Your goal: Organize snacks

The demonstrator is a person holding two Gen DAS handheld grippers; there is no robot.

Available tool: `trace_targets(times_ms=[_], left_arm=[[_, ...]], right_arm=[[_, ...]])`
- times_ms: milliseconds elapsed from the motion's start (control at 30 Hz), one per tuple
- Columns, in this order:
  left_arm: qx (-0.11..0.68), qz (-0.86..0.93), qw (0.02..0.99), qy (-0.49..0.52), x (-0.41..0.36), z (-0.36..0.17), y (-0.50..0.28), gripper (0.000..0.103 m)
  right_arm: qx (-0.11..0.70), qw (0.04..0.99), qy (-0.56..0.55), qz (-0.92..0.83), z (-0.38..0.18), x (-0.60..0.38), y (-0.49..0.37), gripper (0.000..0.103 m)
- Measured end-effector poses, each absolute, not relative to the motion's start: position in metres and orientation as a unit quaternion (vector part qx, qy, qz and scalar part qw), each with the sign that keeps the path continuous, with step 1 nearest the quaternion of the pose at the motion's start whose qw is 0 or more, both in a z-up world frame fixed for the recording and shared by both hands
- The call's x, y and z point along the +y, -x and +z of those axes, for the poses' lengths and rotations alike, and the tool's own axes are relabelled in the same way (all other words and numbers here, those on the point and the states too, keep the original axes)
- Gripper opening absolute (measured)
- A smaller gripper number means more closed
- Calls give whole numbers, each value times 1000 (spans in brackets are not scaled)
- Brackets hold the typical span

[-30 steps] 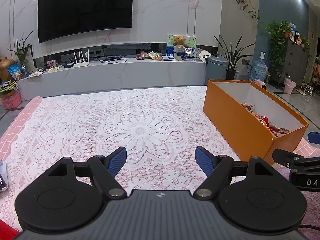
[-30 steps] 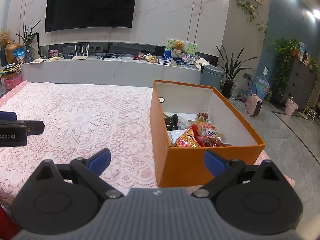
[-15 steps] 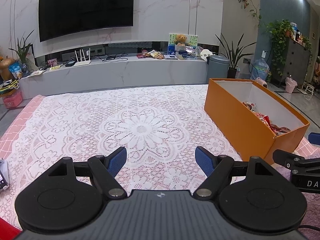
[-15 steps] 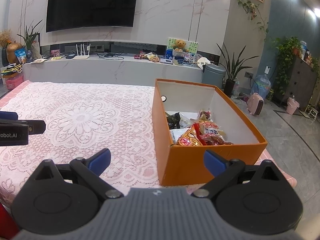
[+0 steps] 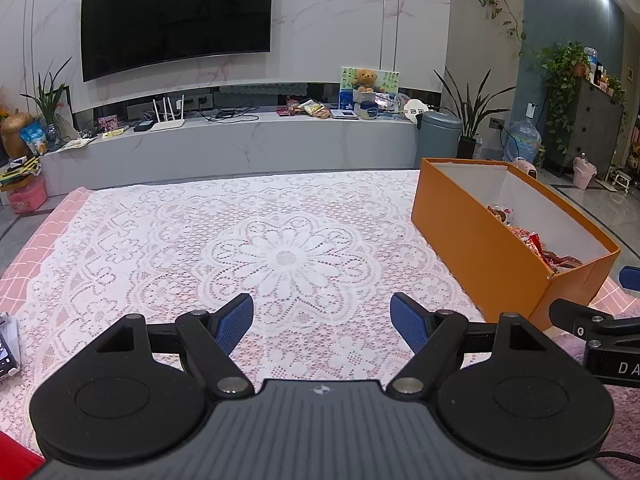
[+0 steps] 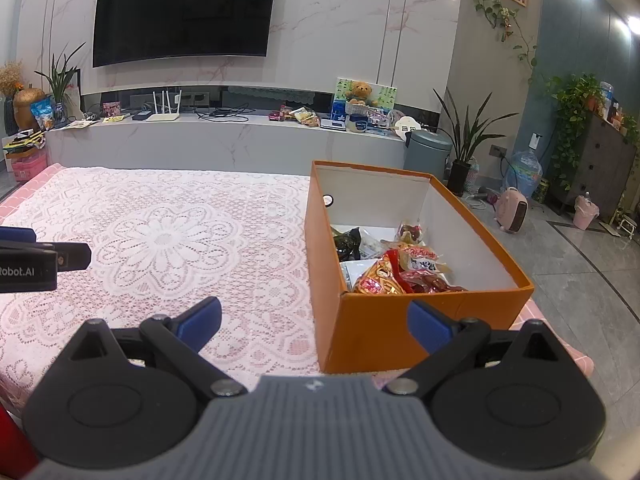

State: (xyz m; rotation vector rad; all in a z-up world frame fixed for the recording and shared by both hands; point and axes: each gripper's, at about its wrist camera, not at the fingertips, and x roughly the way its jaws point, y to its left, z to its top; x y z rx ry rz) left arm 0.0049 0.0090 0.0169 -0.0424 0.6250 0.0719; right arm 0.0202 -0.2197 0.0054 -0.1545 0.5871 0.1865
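An orange box (image 6: 380, 328) with white inner walls stands at the right end of the lace-covered table (image 6: 160, 240). Several snack packets (image 6: 404, 272) in red, yellow and black wrappers lie in its near half. In the left wrist view the same orange box (image 5: 480, 248) sits at the right, with snack packets (image 5: 540, 250) showing over its rim. My left gripper (image 5: 322, 322) is open over the lace, holding nothing. My right gripper (image 6: 314, 322) is open in front of the box's near wall, also holding nothing.
A dark device (image 5: 8, 350) lies at the table's left edge. Behind the table runs a low marble TV shelf (image 5: 240, 148) with routers, packets and a teddy bear. A grey bin (image 6: 427, 152), plants and a pink heater (image 6: 514, 210) stand on the floor at the right.
Both grippers have risen and pulled back slightly, so the table and box sit a little lower in view. Both stay open and empty.
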Motion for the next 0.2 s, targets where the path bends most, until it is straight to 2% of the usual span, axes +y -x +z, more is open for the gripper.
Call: trace_targets(times_ms=[200], left_arm=[[300,36,953,20,8,18,-3,91]], right_arm=[[288,950,76,92,6,-220,-19,97]])
